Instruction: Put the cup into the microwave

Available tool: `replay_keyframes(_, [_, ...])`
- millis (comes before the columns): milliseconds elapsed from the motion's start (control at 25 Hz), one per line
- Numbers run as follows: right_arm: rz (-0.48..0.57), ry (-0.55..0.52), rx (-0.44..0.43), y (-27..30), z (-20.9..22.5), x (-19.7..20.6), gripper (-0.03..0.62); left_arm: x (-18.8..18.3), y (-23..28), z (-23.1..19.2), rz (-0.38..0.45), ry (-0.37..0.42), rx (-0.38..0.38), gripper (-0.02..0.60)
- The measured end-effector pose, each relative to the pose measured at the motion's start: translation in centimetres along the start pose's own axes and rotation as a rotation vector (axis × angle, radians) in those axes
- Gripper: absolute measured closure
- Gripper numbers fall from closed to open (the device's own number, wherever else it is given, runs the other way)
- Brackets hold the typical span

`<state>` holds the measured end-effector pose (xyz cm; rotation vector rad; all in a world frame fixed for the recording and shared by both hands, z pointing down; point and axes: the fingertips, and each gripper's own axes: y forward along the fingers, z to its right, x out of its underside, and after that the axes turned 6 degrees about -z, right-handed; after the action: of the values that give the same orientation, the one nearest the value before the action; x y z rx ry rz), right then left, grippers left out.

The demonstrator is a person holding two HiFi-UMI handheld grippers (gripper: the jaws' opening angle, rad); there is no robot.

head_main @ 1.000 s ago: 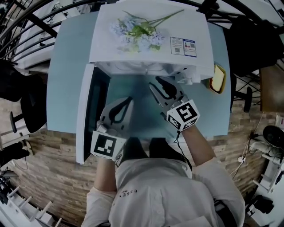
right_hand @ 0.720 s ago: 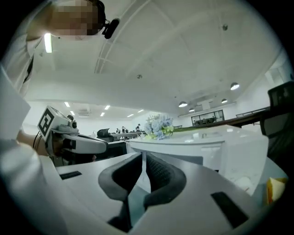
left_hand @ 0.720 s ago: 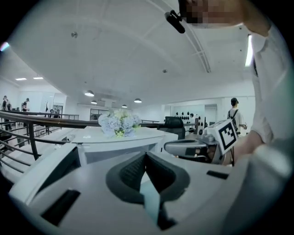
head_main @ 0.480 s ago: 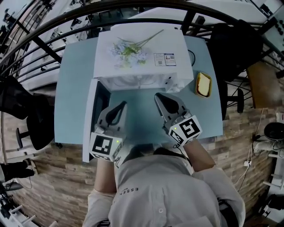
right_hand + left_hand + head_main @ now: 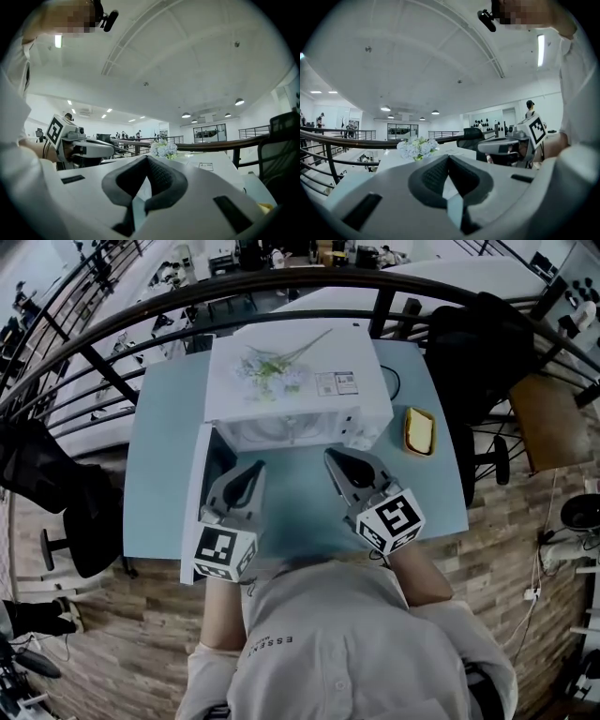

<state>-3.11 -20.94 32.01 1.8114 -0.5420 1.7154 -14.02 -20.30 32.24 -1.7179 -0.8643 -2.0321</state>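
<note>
The white microwave (image 5: 291, 390) stood on the pale blue bench (image 5: 161, 465) with its door (image 5: 195, 512) swung wide open at its left side. A sprig of pale flowers (image 5: 267, 367) lay on top of the microwave, beside a small printed label (image 5: 337, 383). A yellow dish (image 5: 419, 429) sat on the bench just to the right of the microwave.

A person in a light shirt (image 5: 328, 643) stood in front of the microwave with a gripper in each hand. The left gripper (image 5: 255, 468) was held before the microwave's open front, towards its door side. Its jaws were closed tip to tip, with nothing between them. The right gripper (image 5: 330, 454) was held before the right half of the microwave's front, well apart from the left one, its jaws likewise closed and empty.

I could not see the cup from anywhere. The microwave's top hid its inside, so I could not tell whether the cup was in there.

A dark curved railing (image 5: 187, 315) ran behind the microwave.
</note>
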Motion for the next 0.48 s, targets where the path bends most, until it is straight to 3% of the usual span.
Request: replay_keyframes(480, [0.024,-0.040,-0.034,-0.4,-2.1,-1.0,0.579,-0.6,-1.2,0.4,0.018,0.008,0.009,0.580])
